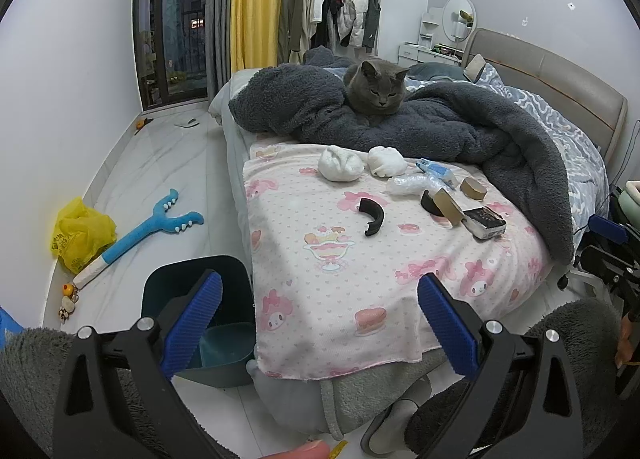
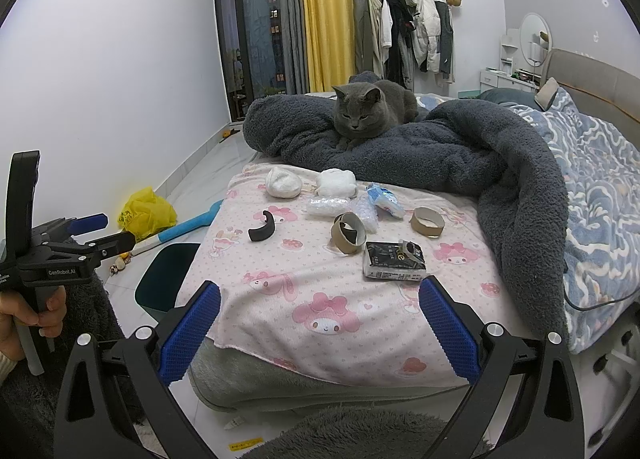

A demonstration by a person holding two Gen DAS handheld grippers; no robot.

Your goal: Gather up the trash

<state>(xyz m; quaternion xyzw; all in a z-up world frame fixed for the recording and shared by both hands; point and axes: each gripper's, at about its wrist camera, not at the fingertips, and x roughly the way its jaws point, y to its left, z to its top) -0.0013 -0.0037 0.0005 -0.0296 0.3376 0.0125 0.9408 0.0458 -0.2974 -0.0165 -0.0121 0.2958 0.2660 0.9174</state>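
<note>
Trash lies on the pink patterned blanket (image 2: 328,299) on the bed: two white wads (image 2: 283,181) (image 2: 335,182), clear plastic wrap (image 2: 326,205), a blue-white wrapper (image 2: 386,199), two cardboard tape rings (image 2: 348,233) (image 2: 427,222), a curved black piece (image 2: 262,227) and a black-white packet (image 2: 394,261). The same items show in the left wrist view, with the black piece (image 1: 372,215) nearest. A dark teal bin (image 1: 200,315) stands on the floor beside the bed. My left gripper (image 1: 320,323) is open and empty, low by the bin. My right gripper (image 2: 320,329) is open and empty before the blanket's near edge.
A grey cat (image 2: 366,109) sits on a dark fleece blanket (image 2: 440,155) behind the trash. On the floor lie a yellow bag (image 1: 80,233) and a blue toy (image 1: 152,229). The left gripper also shows in the right wrist view (image 2: 108,233). A clothes rack (image 2: 412,31) stands by the far wall.
</note>
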